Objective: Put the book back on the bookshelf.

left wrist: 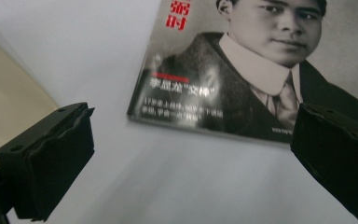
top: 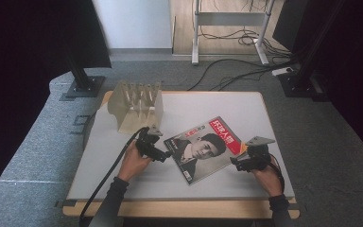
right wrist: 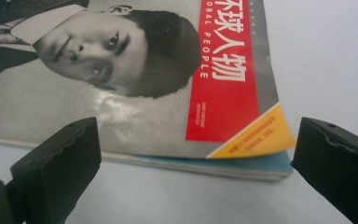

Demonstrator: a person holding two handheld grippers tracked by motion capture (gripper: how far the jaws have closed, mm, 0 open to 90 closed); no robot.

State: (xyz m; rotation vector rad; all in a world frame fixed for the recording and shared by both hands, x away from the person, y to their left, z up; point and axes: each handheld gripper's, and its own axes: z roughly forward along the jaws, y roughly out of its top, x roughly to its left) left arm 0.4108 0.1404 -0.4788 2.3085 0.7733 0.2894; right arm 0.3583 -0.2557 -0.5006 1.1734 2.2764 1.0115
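risk: both your left gripper (top: 166, 153) and right gripper (top: 235, 164) gape empty; the thin magazine (top: 203, 147) may slide on the table (top: 264, 118).

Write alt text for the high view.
A magazine lies flat and askew on a white table, with the left gripper and right gripper at opposite edges, both open. A beige slotted rack stands behind.

magazine (top: 203, 149) flat on table (top: 123, 184), left gripper (top: 166, 154), right gripper (top: 233, 162) flanking it
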